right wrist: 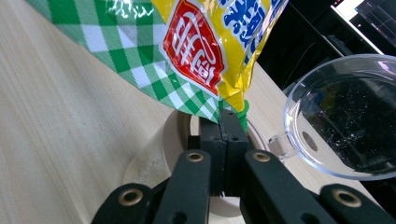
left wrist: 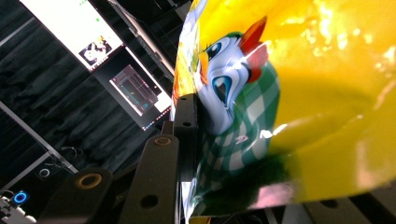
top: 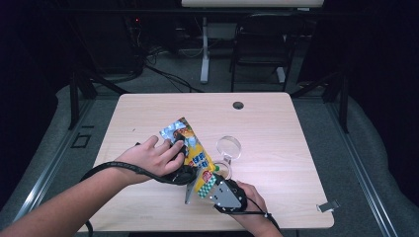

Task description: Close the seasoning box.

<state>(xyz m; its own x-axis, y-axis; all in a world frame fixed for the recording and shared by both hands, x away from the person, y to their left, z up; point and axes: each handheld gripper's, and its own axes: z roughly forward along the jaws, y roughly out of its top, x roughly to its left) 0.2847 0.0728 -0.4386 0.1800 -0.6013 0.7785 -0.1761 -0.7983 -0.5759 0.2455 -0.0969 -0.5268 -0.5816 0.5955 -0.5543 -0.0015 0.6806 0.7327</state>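
A yellow snack bag (top: 193, 153) with green checks and a cartoon bird lies slanted across the middle of the light wooden table (top: 276, 128). My left gripper (top: 184, 159) grips its middle from the left. In the left gripper view one black jaw presses flat against the bag (left wrist: 303, 93) and the other jaw is hidden behind it; the left gripper (left wrist: 219, 126) holds the bag. My right gripper (top: 213, 182), carrying a grey plate, holds the bag's near lower end. In the right gripper view the right gripper (right wrist: 229, 119) is shut on the bag's bottom corner (right wrist: 196, 51).
A clear round plastic dish (top: 229, 146) (right wrist: 345, 116) sits just right of the bag. A pale ring (right wrist: 170, 140) lies on the table under my right gripper. A metal clip (top: 327, 206) rests near the table's right front corner. A chair (top: 264, 44) stands beyond the table.
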